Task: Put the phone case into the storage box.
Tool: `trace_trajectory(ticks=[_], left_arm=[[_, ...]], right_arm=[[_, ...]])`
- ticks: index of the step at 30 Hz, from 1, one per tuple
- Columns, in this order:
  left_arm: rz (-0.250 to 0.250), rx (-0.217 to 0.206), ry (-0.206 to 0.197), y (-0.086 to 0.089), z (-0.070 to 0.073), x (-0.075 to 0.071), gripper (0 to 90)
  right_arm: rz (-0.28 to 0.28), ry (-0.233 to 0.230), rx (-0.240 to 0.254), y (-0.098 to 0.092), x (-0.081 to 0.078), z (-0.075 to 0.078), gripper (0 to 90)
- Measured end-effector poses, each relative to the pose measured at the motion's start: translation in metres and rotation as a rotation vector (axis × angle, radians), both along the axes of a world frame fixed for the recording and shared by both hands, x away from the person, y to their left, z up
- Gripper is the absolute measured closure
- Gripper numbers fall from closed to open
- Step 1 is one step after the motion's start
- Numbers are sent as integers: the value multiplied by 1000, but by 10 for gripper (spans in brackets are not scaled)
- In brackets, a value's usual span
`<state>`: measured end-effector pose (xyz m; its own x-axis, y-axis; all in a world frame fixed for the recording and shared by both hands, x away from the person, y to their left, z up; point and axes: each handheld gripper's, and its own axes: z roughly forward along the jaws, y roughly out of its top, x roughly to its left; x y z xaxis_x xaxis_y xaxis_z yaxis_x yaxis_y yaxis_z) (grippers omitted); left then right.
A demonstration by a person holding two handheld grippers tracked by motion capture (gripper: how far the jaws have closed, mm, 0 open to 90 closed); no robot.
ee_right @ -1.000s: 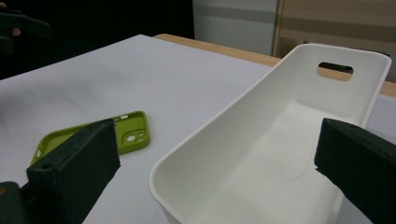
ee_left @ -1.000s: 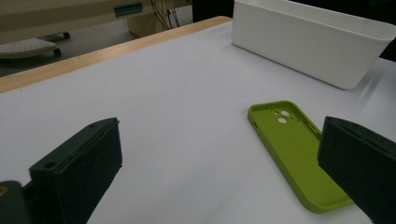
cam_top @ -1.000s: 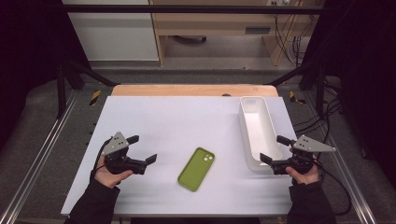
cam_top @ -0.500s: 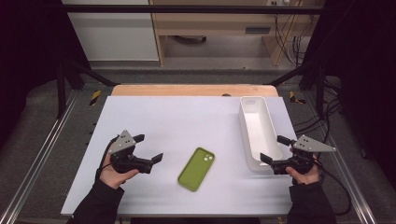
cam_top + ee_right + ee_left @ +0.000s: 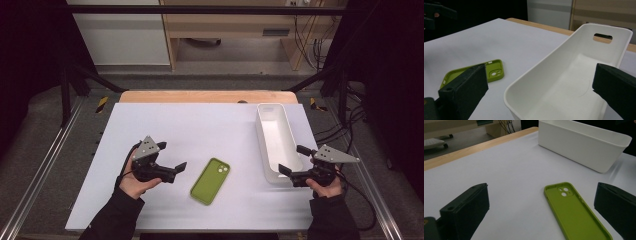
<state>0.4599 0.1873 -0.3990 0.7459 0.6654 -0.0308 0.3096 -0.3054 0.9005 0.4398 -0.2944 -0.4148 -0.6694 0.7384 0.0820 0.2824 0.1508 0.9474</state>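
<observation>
Surface: white matte sheet (image 5: 200, 127) laid flat over a table whose pale wooden edge (image 5: 207, 96) shows along the far side; aluminium rails run down both flanks of the table, grey floor beyond them; room behind is dim, with a white cabinet (image 5: 120, 32) and a light wooden desk (image 5: 235, 27) at the back, and loose cables hanging at the far right.

Phone case (image 5: 210, 181): olive-green, soft rubbery look, rounded rectangle with a raised lip; lies flat on the sheet with its hollow inner side up, camera cut-outs toward the far end; sits near the front-centre of the sheet, between the two grippers, touching neither.

Bin (image 5: 278, 142): white plastic, long and narrow, smooth glossy walls with rounded corners, slot handle cut into the far end wall; stands upright at the right side of the sheet, well apart from the case; interior bare.

Left gripper (image 5: 172, 170): black, grey three-cornered plate on top, held in a dark-sleeved hand; jaws spread wide and released, holding nothing; points at the case from just beside it; in the left gripper view the case lies between the jaws ahead.

Right gripper (image 5: 291, 162): same build; jaws wide apart, empty; near end of the bin sits between them, contact not clear.
</observation>
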Motion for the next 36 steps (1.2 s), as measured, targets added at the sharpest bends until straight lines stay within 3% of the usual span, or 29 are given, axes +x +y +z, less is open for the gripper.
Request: trace_trajectory(ticks=[20,36], left_arm=[[-34,68,68,-42,-19,13,0],[-35,115,122,-58,-36,16,0]], right_arm=[[3,0,1,0,0,0,6],[3,-1,1,0,0,0,6]])
